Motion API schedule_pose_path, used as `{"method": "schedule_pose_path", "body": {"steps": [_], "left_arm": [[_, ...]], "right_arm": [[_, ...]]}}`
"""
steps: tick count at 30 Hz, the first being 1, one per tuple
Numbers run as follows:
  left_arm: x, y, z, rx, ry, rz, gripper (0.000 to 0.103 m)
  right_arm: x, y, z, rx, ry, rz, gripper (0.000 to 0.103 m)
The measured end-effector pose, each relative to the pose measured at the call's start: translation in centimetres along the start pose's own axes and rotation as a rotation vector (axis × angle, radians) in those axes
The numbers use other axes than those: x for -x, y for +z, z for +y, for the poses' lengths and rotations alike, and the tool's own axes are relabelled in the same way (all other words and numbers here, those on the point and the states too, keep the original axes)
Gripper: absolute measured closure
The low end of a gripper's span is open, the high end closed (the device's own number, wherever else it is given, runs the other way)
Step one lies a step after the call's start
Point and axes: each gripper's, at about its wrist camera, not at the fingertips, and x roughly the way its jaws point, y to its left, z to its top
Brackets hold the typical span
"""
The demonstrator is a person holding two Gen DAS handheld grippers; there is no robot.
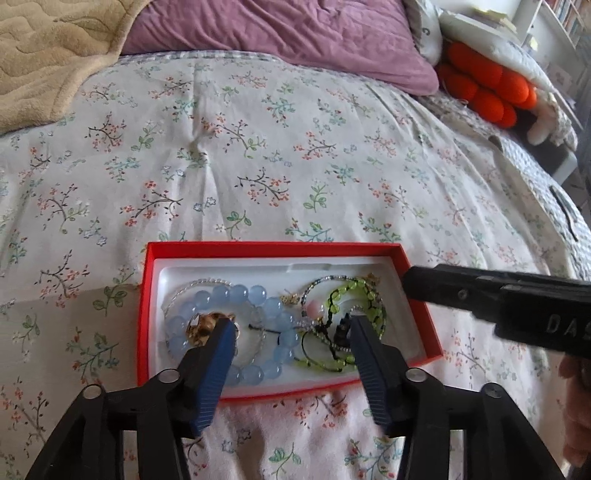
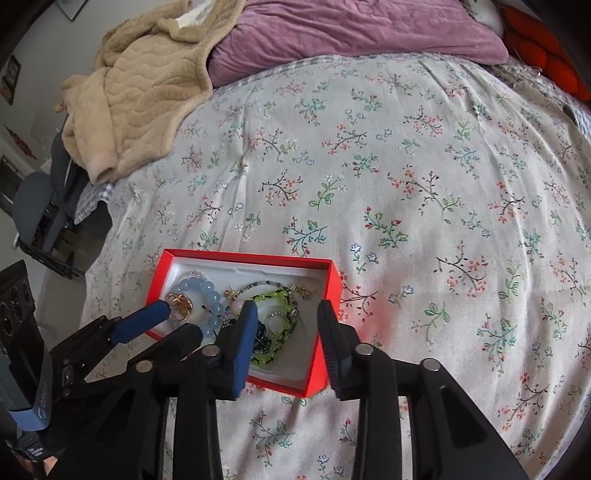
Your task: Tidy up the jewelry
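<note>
A red box [image 1: 417, 291] with a white liner lies on the floral bedspread. It holds a blue bead bracelet [image 1: 258, 299], a green bead bracelet [image 1: 343, 291], thin clear bead strings and a gold flower piece [image 1: 207, 323]. My left gripper [image 1: 291, 328] is open over the box, its left fingertip beside the gold piece. In the right wrist view the box [image 2: 334, 280] sits at lower left, with the blue bracelet [image 2: 201, 288], green bracelet [image 2: 277, 295] and gold piece [image 2: 179, 304]. My right gripper [image 2: 286, 314] is open over the box's right end, holding nothing.
A purple pillow [image 1: 280, 33] and a beige fleece blanket [image 2: 147, 85] lie at the bed's head. Orange cushions [image 1: 487, 88] sit at the far right. The bed's left edge [image 2: 107, 206] drops to a chair and floor. Floral bedspread [image 2: 406, 177] stretches beyond the box.
</note>
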Motion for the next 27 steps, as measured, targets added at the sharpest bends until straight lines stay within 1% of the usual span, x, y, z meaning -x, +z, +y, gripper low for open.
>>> {"method": "schedule_pose_path", "body": {"steps": [3,5,6,9,10,12,13,16,17,19,23,25,27], "left_arm": [[0.6,-0.6,-0.2,-0.012,0.018,-0.003,0.033],[1.0,-1.1,-0.4,-0.028,0.037,-0.001,0.028],[1.3,-1.4,-0.5,-0.038,0.05,0.0,0.025],[2.0,-2.2,-0.6,-0.048,0.091,-0.003,0.018],[2.3,-2.5,-0.5,-0.044,0.107,-0.005,0.016],[2.7,-3.1,-0.4,-0.026,0.144,-0.005,0.009],[2.9,-3.4,-0.2,-0.015,0.156,-0.006,0.008],[3.4,-4.2,0.4,0.035,0.173,0.002,0.002],[3.5,-4.5,0.7,0.055,0.178,0.01,0.001],[3.5,-5.1,1.0,0.081,0.19,0.024,0.001],[3.4,-6.0,1.0,0.068,0.248,0.043,0.001],[3.2,-6.4,1.1,0.067,0.277,0.071,0.001],[3.1,-6.7,1.2,0.074,0.302,0.084,0.001]], "right_arm": [[1.0,-0.4,-0.4,-0.009,-0.005,-0.01,0.06],[1.7,-0.9,-0.7,-0.014,-0.013,-0.014,0.057],[2.1,-1.2,-0.8,-0.012,-0.019,-0.016,0.054],[3.0,-2.1,-0.7,0.004,-0.039,-0.019,0.049],[3.2,-2.4,-0.6,0.012,-0.046,-0.018,0.047],[3.7,-3.3,-0.3,0.037,-0.067,-0.015,0.043],[3.8,-3.6,-0.2,0.045,-0.074,-0.012,0.041],[4.1,-4.9,0.2,0.071,-0.101,0.001,0.035],[4.1,-5.4,0.4,0.077,-0.113,0.008,0.032],[4.0,-6.2,0.6,0.083,-0.14,0.021,0.023],[3.5,-7.5,1.2,0.111,-0.188,0.035,0.015],[3.2,-8.0,1.4,0.122,-0.227,0.038,0.007],[2.7,-8.4,1.4,0.127,-0.26,0.055,0.003]]}}
